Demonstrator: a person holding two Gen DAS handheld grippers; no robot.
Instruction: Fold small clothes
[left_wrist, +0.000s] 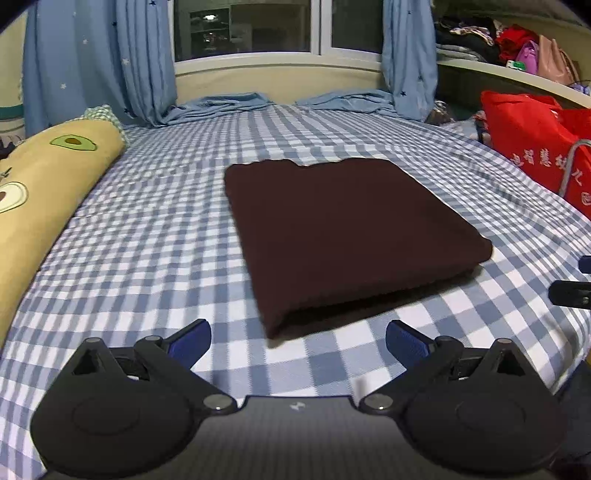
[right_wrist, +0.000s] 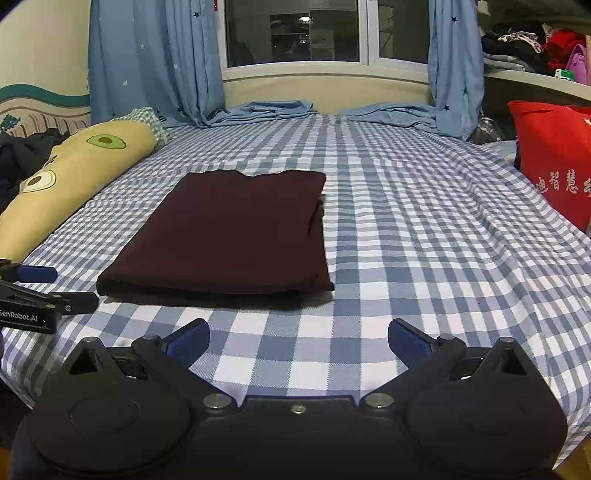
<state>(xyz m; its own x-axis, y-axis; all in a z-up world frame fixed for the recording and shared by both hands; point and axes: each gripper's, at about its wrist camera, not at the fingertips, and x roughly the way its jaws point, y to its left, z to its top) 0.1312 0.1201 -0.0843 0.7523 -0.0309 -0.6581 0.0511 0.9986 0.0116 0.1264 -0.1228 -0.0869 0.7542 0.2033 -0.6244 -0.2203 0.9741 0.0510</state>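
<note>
The checked bed sheet (right_wrist: 424, 229) carries a dark brown folded garment (right_wrist: 225, 232) lying flat at its middle. Near it, the left gripper (left_wrist: 298, 341) and right gripper (right_wrist: 299, 339) hover empty, jaws spread apart.

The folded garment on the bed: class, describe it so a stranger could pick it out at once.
Start at the bed with the blue-and-white checked sheet. The folded garment lies flat near its middle, right of the long yellow avocado-print pillow. It is the only dark maroon, plain, neatly rectangular thing there; the blue cloths by the window are crumpled.
</note>
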